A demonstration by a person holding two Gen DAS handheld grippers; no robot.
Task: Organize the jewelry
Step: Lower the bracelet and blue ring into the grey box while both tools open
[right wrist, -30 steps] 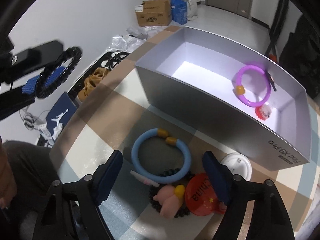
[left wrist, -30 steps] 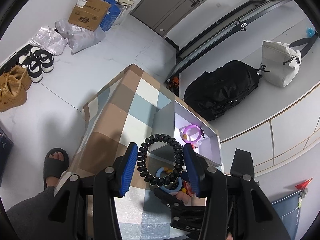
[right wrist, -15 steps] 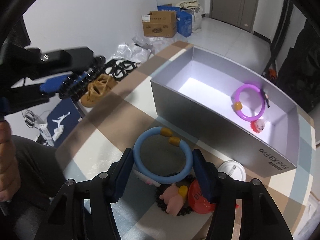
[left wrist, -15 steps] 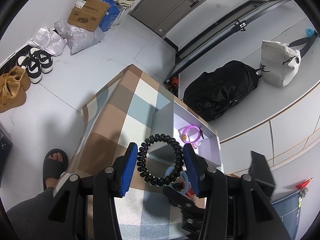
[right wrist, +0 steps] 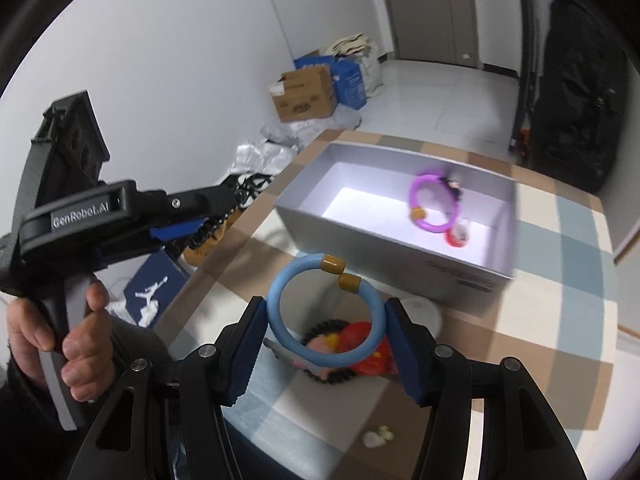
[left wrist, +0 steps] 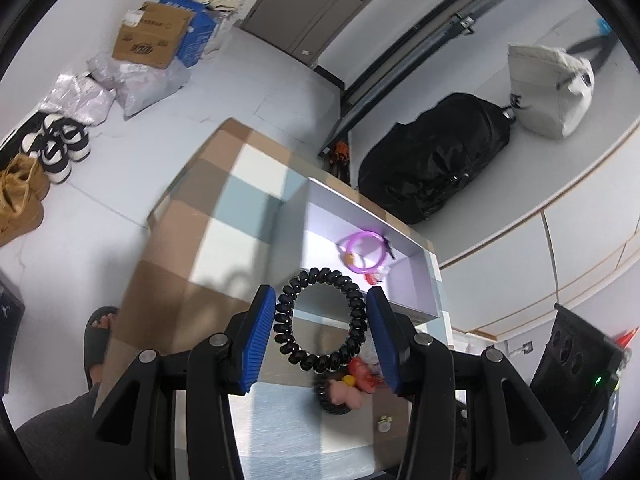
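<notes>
While the left gripper [left wrist: 322, 330] pinches one black coil bracelet [left wrist: 320, 322], the right gripper [right wrist: 326, 344] clamps one blue bangle [right wrist: 324, 312].

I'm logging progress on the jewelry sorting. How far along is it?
Done: the purple bracelet and a small red piece lie in the box. In hand: left gripper holds the black coil, right gripper the blue bangle. Left: the pile on the table.

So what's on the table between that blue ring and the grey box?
Mostly bare checked tablecloth, plus part of a white round lid by the grey box. The right wrist view shows it beyond the blue ring.
</notes>
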